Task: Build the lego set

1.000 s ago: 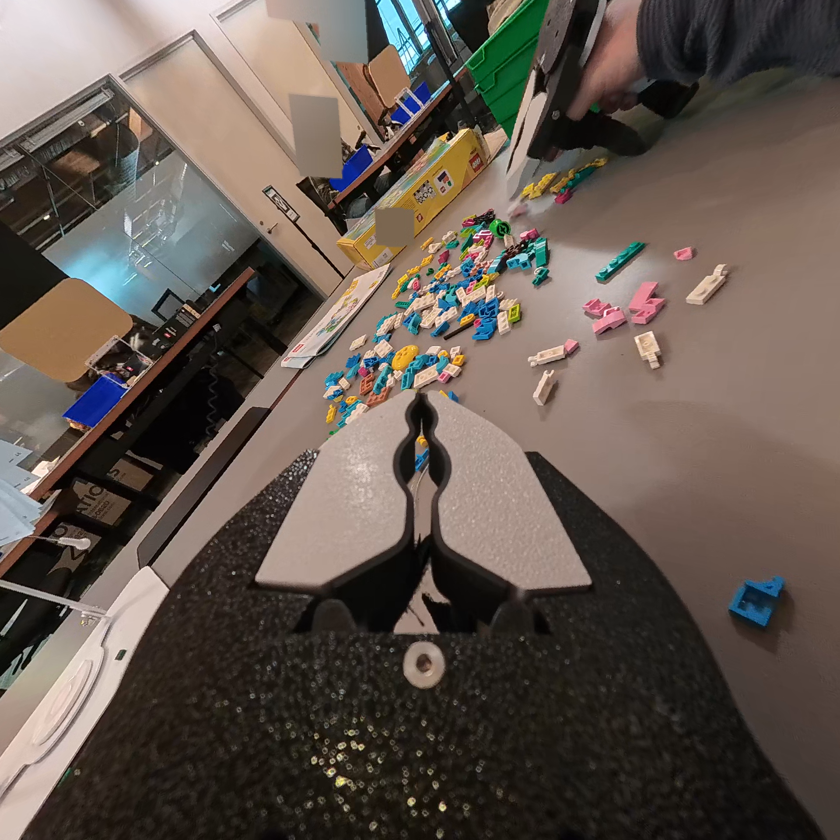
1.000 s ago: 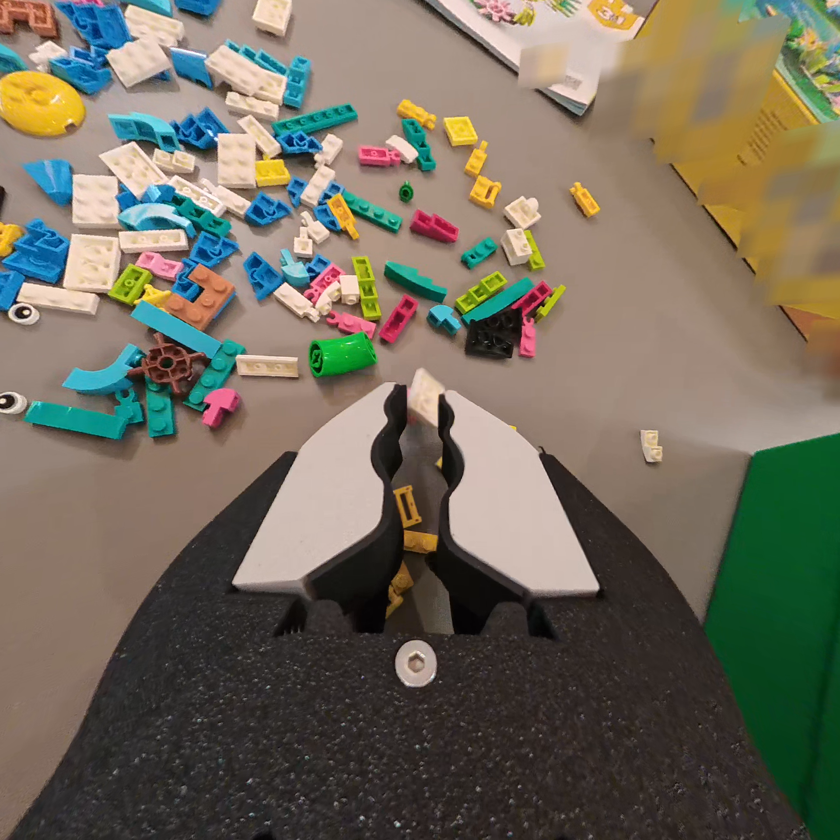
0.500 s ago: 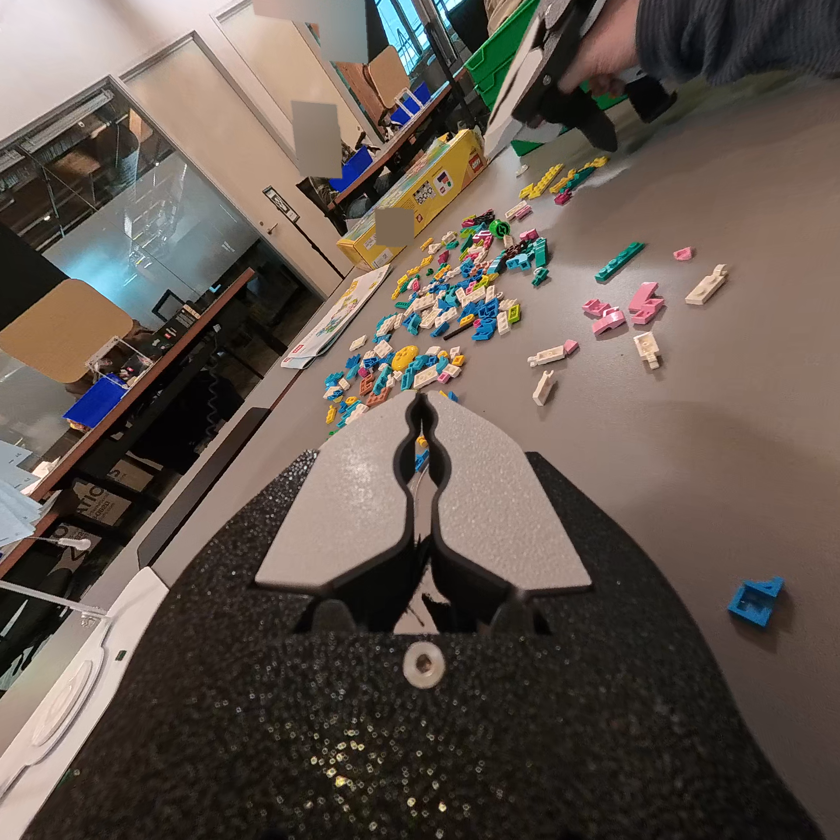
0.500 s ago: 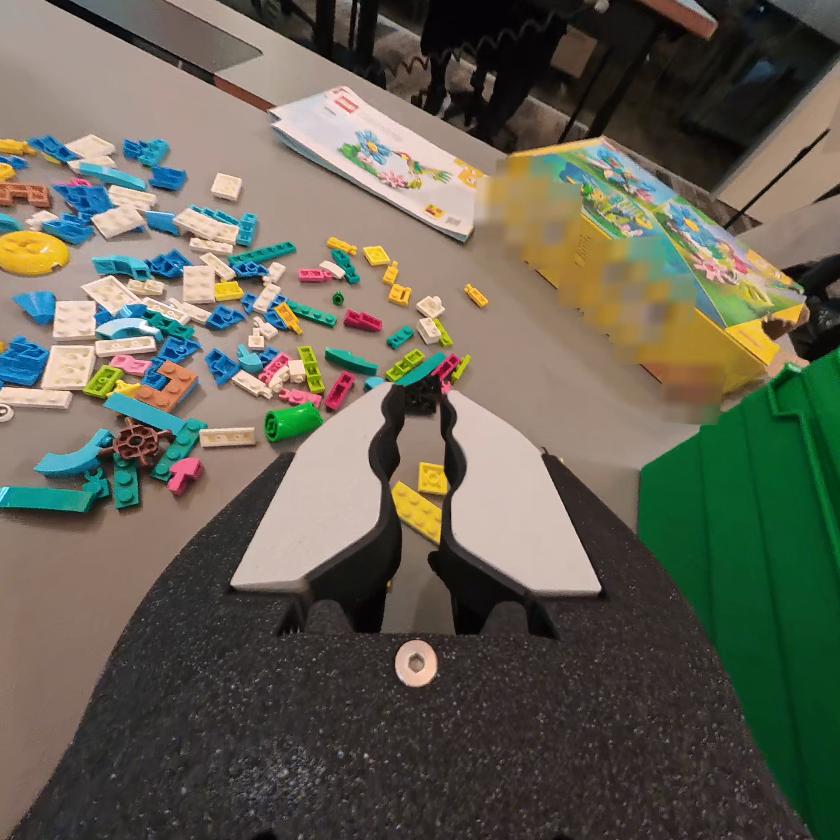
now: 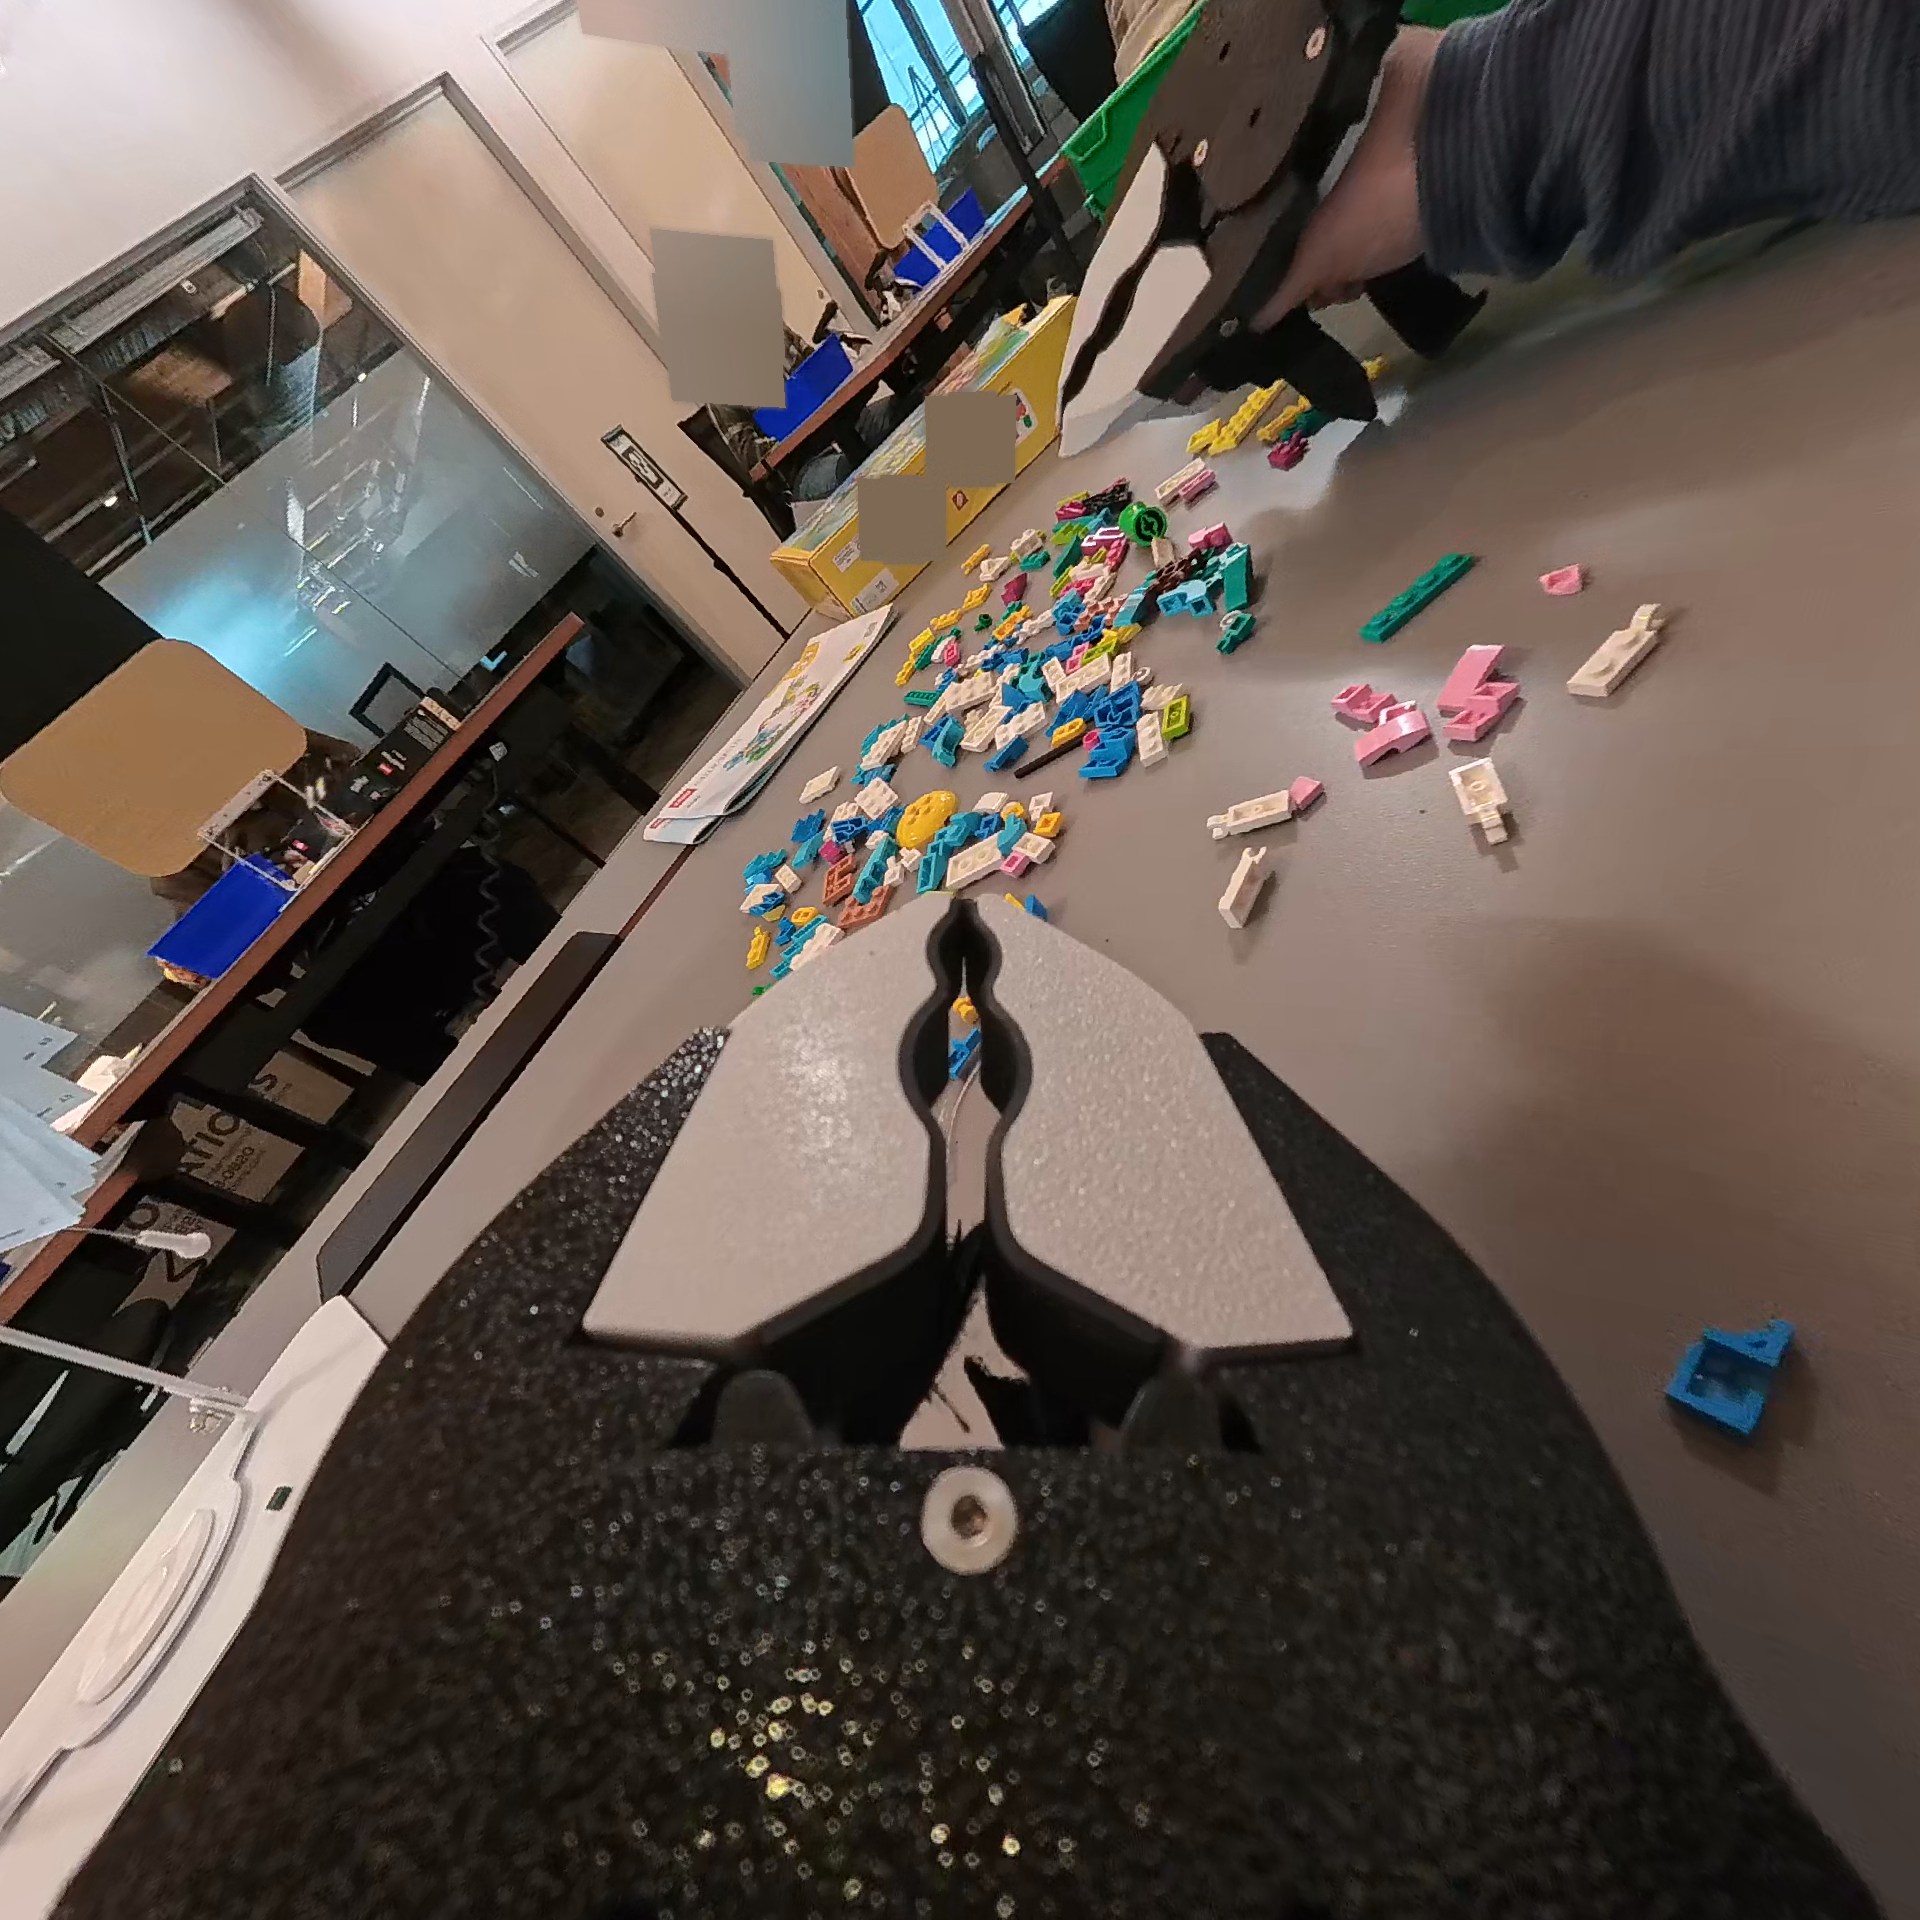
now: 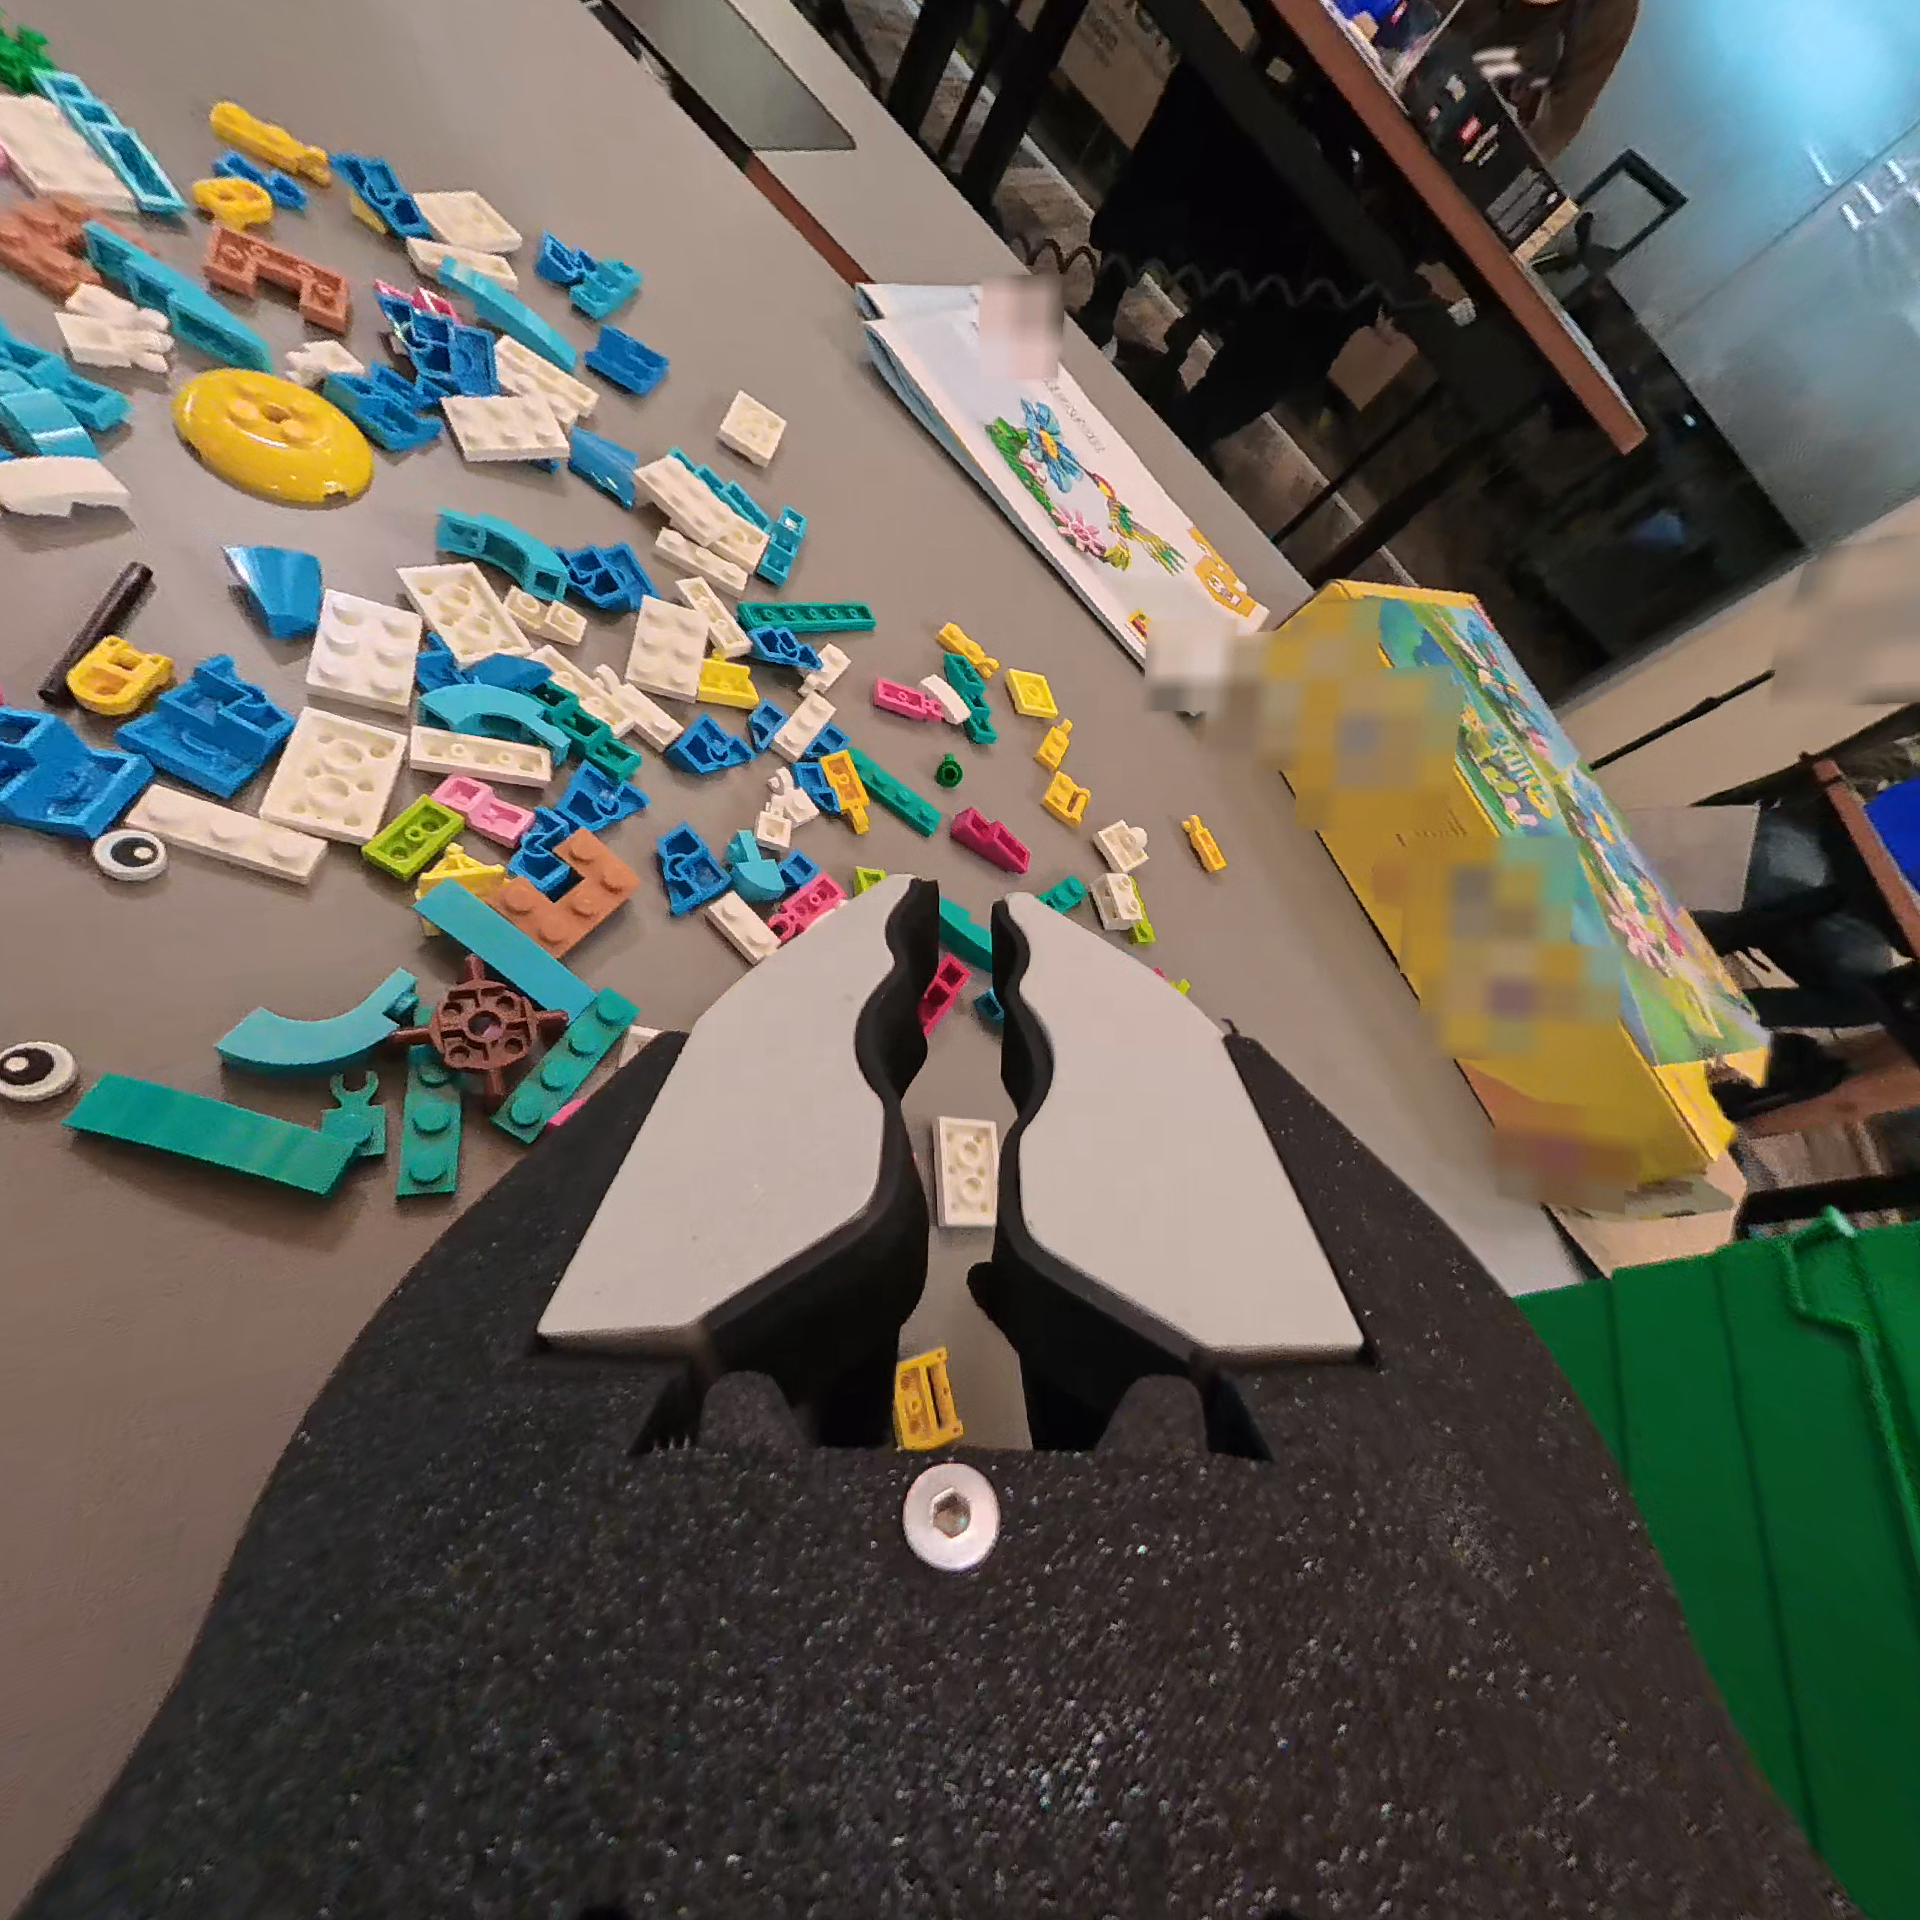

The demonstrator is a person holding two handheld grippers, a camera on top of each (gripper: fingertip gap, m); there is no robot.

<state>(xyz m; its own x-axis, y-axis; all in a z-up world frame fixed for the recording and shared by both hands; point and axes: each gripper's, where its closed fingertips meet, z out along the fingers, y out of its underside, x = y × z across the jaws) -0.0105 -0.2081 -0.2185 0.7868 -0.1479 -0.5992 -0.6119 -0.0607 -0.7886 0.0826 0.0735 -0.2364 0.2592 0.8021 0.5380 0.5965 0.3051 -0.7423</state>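
Observation:
Many loose lego pieces (image 5: 1039, 707) in blue, white, teal, yellow and pink lie on the grey table (image 5: 1558, 1039); the right wrist view shows them at left (image 6: 468, 675). My left gripper (image 5: 966, 914) is shut and empty, low over the near end of the pile. My right gripper (image 6: 961, 904) is slightly open and empty, above the far end of the pile. A white two-stud plate (image 6: 966, 1169) and a yellow piece (image 6: 923, 1397) lie on the table under it. In the left wrist view the right gripper (image 5: 1075, 431) hangs over several yellow pieces (image 5: 1247, 416).
An instruction booklet (image 6: 1060, 468) and the yellow set box (image 6: 1507, 831) lie beyond the pile. A green bin (image 6: 1714, 1507) stands at right. Pink pieces (image 5: 1455, 696), white pieces (image 5: 1257, 810) and a lone blue piece (image 5: 1730, 1371) lie apart from the pile. Left tips to right tips: about 30 centimeters. The white two-stud plate (image 6: 966, 1169) is about 7 centimeters from my right fingertips. To reach the yellow piece (image 6: 923, 1397) in a straight line is about 10 centimeters for my right fingers, about 35 centimeters for my left.
My right gripper has lifted and swung toward the pile. The white piece at its tips a second ago is gone from them. My left gripper has not moved.

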